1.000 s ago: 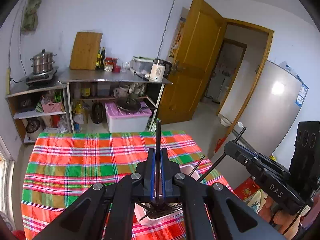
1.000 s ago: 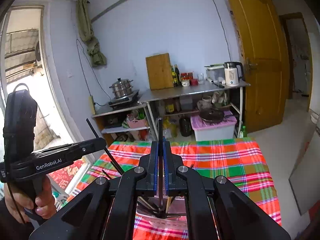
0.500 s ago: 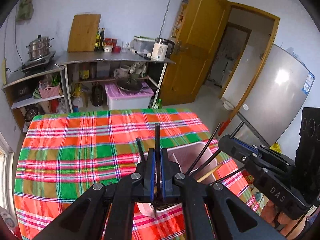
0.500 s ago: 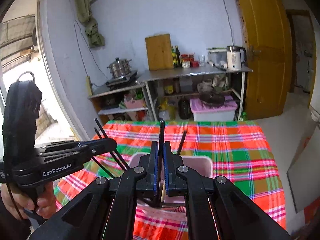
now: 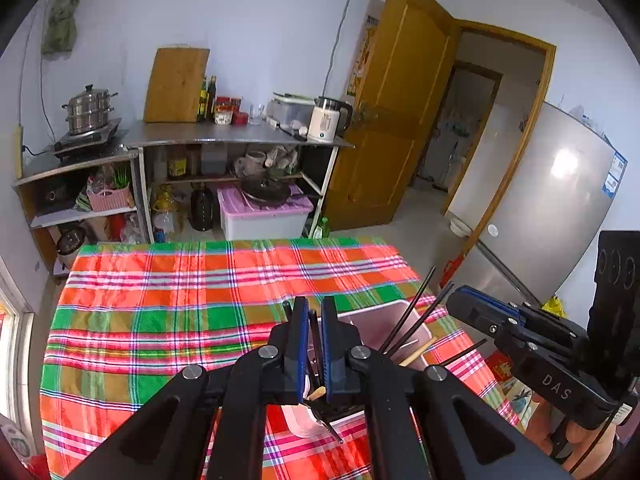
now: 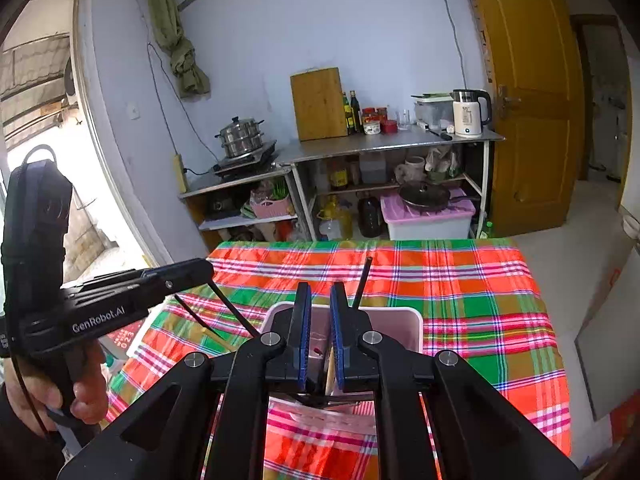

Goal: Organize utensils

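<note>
A pale pink bin [image 5: 394, 316] [image 6: 404, 314] stands on the plaid tablecloth [image 5: 160, 320] with several chopsticks leaning in it. My left gripper [image 5: 316, 305] is shut on a black chopstick [image 5: 316, 336] above the bin's near end. In the right wrist view the left gripper [image 6: 202, 269] shows at the left, its chopstick [image 6: 232, 308] slanting down towards the bin. The jaws of my right gripper [image 6: 320, 292] are opening above the bin, with nothing pressed between the pads. A black chopstick [image 6: 362, 280] leans free just right of them. The right gripper [image 5: 460, 300] is beside the bin's right end.
The table's right edge is near the bin, with a silver fridge [image 5: 552, 208] past it. Metal shelves [image 5: 240, 140] with pots, bottles and a kettle line the far wall. A wooden door [image 5: 396, 112] stands open. A hand [image 6: 86, 392] holds the left gripper.
My right gripper's jaws have parted and the black chopstick they held now leans free to the right in the bin. The left gripper has sunk, and its chopstick no longer sticks up past the fingertips.
</note>
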`<act>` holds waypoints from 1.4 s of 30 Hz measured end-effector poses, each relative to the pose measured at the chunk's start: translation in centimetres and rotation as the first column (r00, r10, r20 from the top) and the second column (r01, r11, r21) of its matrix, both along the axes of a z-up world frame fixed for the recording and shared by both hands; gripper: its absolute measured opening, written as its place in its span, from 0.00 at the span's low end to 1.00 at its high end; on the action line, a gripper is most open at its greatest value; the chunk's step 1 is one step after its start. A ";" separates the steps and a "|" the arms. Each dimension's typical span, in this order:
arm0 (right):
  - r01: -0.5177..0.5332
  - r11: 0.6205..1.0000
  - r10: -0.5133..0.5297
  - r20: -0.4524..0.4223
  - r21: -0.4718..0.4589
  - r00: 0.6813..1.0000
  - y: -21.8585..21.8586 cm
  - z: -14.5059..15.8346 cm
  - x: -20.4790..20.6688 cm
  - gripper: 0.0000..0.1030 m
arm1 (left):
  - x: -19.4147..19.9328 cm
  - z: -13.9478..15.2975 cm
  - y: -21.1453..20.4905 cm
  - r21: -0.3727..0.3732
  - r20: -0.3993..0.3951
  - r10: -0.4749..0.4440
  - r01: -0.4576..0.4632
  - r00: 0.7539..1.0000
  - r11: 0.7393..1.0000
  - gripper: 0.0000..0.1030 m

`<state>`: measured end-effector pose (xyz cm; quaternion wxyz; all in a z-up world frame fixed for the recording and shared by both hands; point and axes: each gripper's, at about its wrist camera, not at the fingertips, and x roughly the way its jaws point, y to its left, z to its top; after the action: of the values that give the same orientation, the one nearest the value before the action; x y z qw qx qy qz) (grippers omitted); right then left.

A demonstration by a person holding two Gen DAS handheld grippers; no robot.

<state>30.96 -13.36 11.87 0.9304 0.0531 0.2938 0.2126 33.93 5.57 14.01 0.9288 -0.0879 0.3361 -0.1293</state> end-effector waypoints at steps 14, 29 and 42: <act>0.021 0.999 -0.023 0.073 0.030 0.997 -2.0 2.1 -6.1 0.10 | -7.8 2.5 -0.5 0.018 0.099 0.011 -0.013 0.995 1.000 0.05; 0.038 0.999 -0.038 0.117 0.001 0.992 -2.5 -0.7 -14.3 0.10 | -18.0 -1.8 -3.5 0.045 0.140 0.025 -0.032 0.990 0.999 0.07; 0.063 0.998 -0.060 0.113 -0.022 0.992 -2.7 -5.3 -20.0 0.10 | -23.7 -6.5 -3.9 0.059 0.147 0.079 -0.088 0.986 0.994 0.07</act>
<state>10.93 -16.04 6.58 0.9522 0.0382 0.2418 0.1827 10.22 1.66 7.54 0.9577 -0.0619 0.2679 -0.0852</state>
